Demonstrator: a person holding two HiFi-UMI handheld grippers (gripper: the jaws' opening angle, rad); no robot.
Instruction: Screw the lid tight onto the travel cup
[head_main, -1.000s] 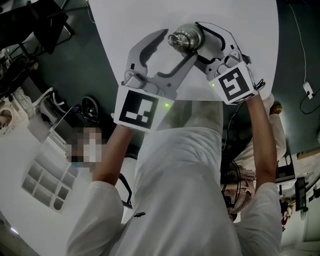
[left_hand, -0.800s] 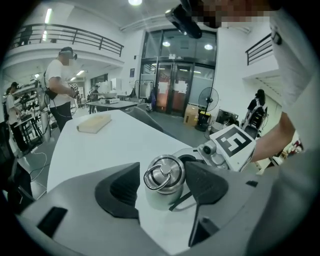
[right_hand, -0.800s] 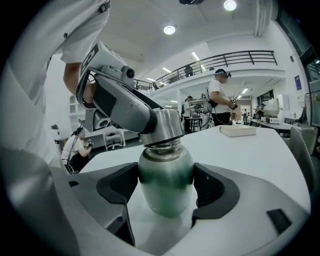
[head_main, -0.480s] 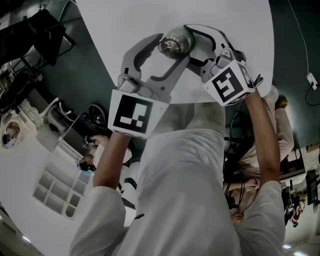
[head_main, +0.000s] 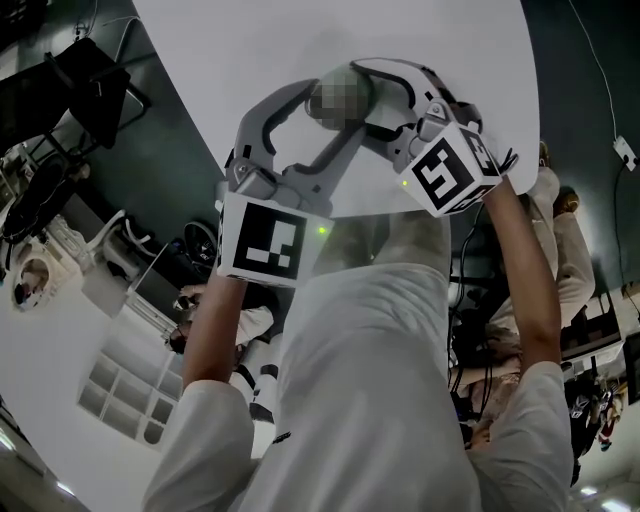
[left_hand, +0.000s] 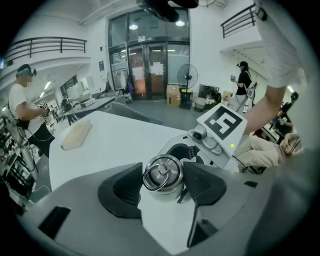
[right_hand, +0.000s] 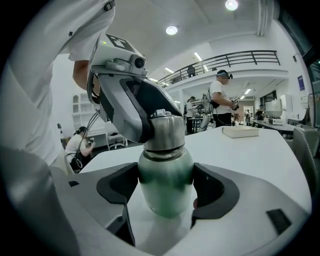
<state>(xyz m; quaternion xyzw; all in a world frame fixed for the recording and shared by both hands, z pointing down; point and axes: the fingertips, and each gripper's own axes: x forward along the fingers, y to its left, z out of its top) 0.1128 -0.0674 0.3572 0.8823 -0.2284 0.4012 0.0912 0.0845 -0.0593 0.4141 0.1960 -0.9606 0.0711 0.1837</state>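
Observation:
A steel travel cup (right_hand: 165, 182) stands upright on the white table (head_main: 250, 40), hidden by a mosaic patch in the head view. My right gripper (right_hand: 165, 194) is shut on its body, a pad pressing each side. The lid (left_hand: 161, 172), steel with a ring on top, sits on the cup's neck. My left gripper (left_hand: 161, 184) comes down at it from the left; its jaws have just been closing and its pads now press the lid from both sides. In the right gripper view one of the left gripper's fingers (right_hand: 125, 105) reaches the lid (right_hand: 164, 131).
A pale book-like block (right_hand: 241, 131) lies farther off on the table. The table's curved near edge (head_main: 215, 150) runs just below the grippers. Several people stand or sit around the room. A white shelf unit (head_main: 120, 385) stands on the floor at the left.
The left gripper's jaws have narrowed onto the lid, and the gripper has rolled about it. The right gripper and the cup have stayed in place.

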